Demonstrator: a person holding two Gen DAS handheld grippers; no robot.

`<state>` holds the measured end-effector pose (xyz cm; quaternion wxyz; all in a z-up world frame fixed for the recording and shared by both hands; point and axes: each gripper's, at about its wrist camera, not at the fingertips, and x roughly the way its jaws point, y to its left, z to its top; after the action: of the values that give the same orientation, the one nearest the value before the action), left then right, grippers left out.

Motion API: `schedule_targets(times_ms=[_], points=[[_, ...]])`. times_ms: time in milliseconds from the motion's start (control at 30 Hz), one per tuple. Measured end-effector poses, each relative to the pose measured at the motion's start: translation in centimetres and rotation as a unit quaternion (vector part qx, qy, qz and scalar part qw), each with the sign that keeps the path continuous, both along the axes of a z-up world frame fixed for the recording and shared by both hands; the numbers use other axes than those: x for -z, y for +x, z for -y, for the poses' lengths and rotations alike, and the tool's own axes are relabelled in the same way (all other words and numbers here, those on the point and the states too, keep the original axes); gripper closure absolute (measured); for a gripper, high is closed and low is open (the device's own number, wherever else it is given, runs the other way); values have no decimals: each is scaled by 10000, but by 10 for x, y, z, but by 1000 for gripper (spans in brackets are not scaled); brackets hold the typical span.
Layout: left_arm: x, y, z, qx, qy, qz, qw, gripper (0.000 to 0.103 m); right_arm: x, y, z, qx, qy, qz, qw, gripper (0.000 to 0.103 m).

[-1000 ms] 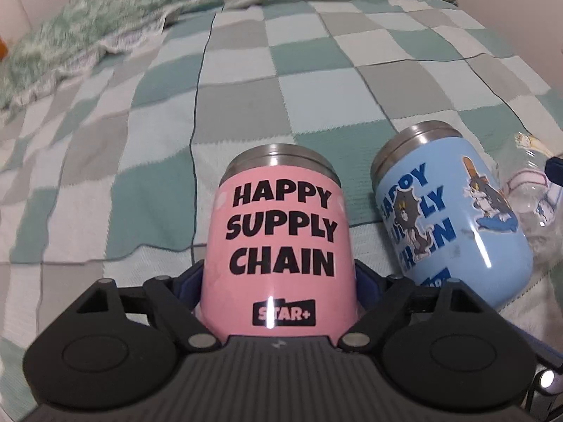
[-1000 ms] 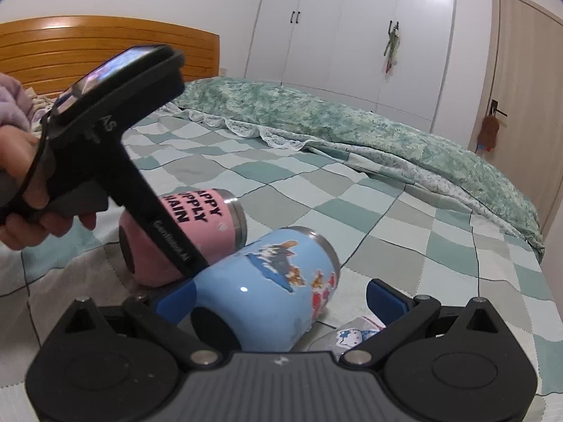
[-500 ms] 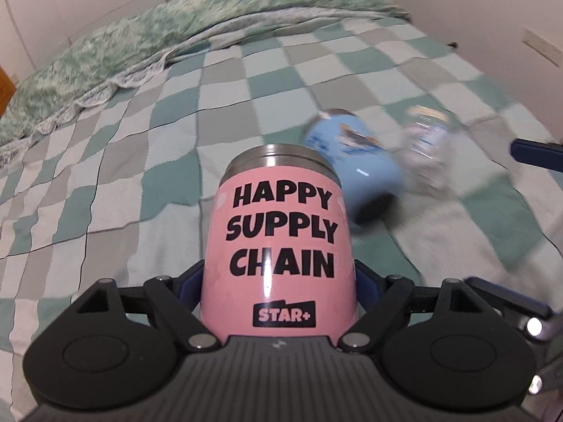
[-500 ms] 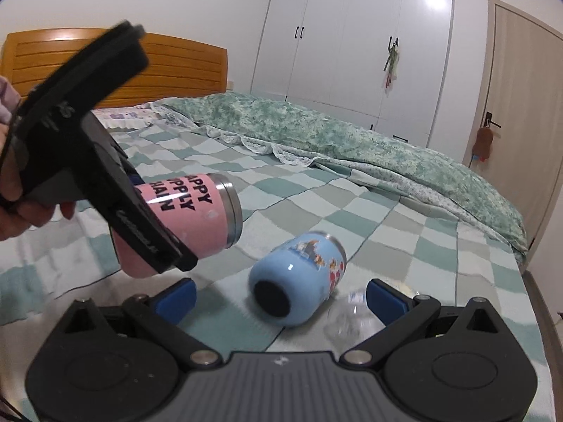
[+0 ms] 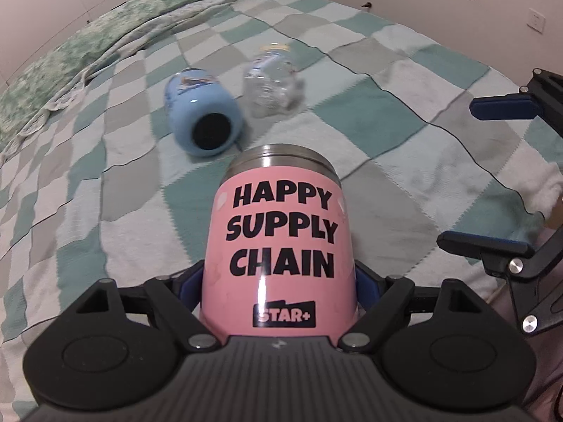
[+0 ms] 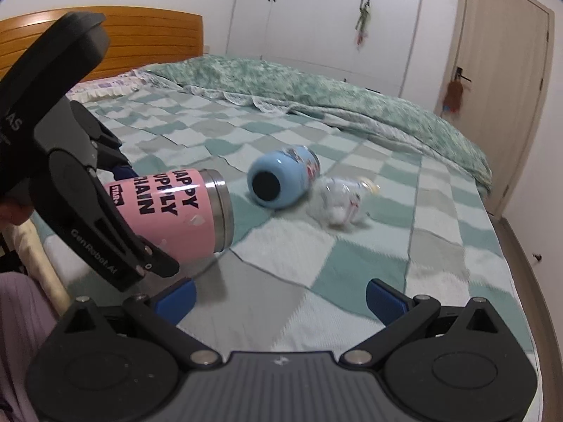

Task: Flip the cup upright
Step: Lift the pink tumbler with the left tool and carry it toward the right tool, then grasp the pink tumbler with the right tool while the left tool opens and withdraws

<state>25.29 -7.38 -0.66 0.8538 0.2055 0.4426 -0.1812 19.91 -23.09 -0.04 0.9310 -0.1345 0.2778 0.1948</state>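
My left gripper [image 5: 278, 285] is shut on a pink steel cup [image 5: 278, 242] printed "HAPPY SUPPLY CHAIN" and holds it lying sideways above the bed, steel rim pointing away. The cup [image 6: 176, 211] and left gripper [image 6: 121, 190] also show at the left of the right wrist view. A blue cartoon cup [image 5: 202, 121] lies on its side on the checked blanket, base toward me; it shows in the right wrist view too [image 6: 281, 179]. A clear glass cup [image 5: 272, 82] lies on its side beside it [image 6: 343, 204]. My right gripper [image 6: 279, 302] is open and empty, well short of both cups.
A green and grey checked blanket [image 6: 352, 263] covers the bed. A rumpled green floral duvet [image 6: 316, 88] lies along the far side. A wooden headboard [image 6: 140, 45] is at the left, and wardrobes and a door [image 6: 503, 105] are behind. The bed edge drops off at the right.
Both grippers have pulled back and up from the bed. The pink cup has been lifted clear in my left gripper. The blue and glass cups now lie farther off.
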Motion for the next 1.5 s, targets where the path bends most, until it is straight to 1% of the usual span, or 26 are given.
schedule_targets(times_ms=[233,300,467,500,533,567,600,700,767,900,1133,1300,1433,1500], points=[[25,11,4,-150,19,-198,9997,19,6,-5,7,120,33,-75,9999,0],[26,7,6,-100,46,-67,9999,19,8,-4,6,129,38,-110,9998,1],[23,8,2,-215,-13,-130,9997,17,9,-7,1,129,32,-136,9998,1],[21,6,2,-218,-2,-85,9997,15,9,-8,0,131,28,-133,9998,1],[16,3,1,-251,46,75,9996,3,7,-9,-1,135,17,-123,9998,1],[12,-1,0,-295,89,248,9992,0,6,-10,-2,139,10,-109,9998,1],[4,-6,-2,-347,102,437,9984,0,4,-12,-3,142,4,-90,9999,1],[-16,-14,-16,-489,-104,590,9970,0,-2,-17,-7,147,3,-27,9999,0],[-26,-20,-26,-631,-116,770,9950,0,-7,-20,-12,153,20,13,9999,0],[-37,-33,-52,-882,-244,1081,9899,0,-10,-26,-27,221,77,-5,9997,0],[-31,-37,-107,-1218,-543,1213,9836,0,-9,-21,-76,541,55,-185,9983,0],[-22,-36,-137,-1132,-783,1340,9814,0,-4,-11,-104,844,121,-456,9953,0],[-13,-34,-148,-1069,-776,1448,9806,0,-1,1,-119,1082,220,-657,9917,0],[-9,-31,-153,-1061,-824,1434,9805,0,0,7,-125,1180,321,-782,9894,0]])
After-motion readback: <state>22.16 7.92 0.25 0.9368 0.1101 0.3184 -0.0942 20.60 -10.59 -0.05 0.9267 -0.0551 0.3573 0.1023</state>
